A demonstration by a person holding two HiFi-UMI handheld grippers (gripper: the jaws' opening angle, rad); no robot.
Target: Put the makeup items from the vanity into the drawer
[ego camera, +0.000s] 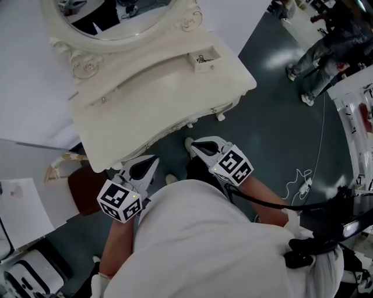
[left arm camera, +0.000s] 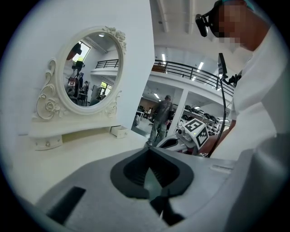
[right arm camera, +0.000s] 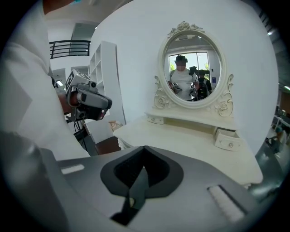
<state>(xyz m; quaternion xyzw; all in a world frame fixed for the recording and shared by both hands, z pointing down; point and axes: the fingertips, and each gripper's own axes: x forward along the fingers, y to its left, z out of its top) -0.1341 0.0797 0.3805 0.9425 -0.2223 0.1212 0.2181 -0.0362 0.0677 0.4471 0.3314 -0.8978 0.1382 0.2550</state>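
Observation:
The white vanity (ego camera: pixel 157 110) with its oval mirror (ego camera: pixel 116 17) stands in front of me, its top bare. A small drawer (ego camera: pixel 204 58) at the back right is pulled open with a small dark item lying in it; this open drawer also shows in the left gripper view (left arm camera: pixel 119 132) and the right gripper view (right arm camera: pixel 229 138). The matching left drawer (right arm camera: pixel 155 119) is closed. My left gripper (ego camera: pixel 152 158) and right gripper (ego camera: pixel 195 144) hover side by side just off the vanity's front edge. Both are shut and hold nothing.
A red-brown stool (ego camera: pixel 87 189) stands by the vanity's left corner. A person (ego camera: pixel 326 52) stands on the dark floor at the upper right. A white cable (ego camera: pixel 303 183) lies on the floor, and a white rack (ego camera: pixel 358 110) stands at the right edge.

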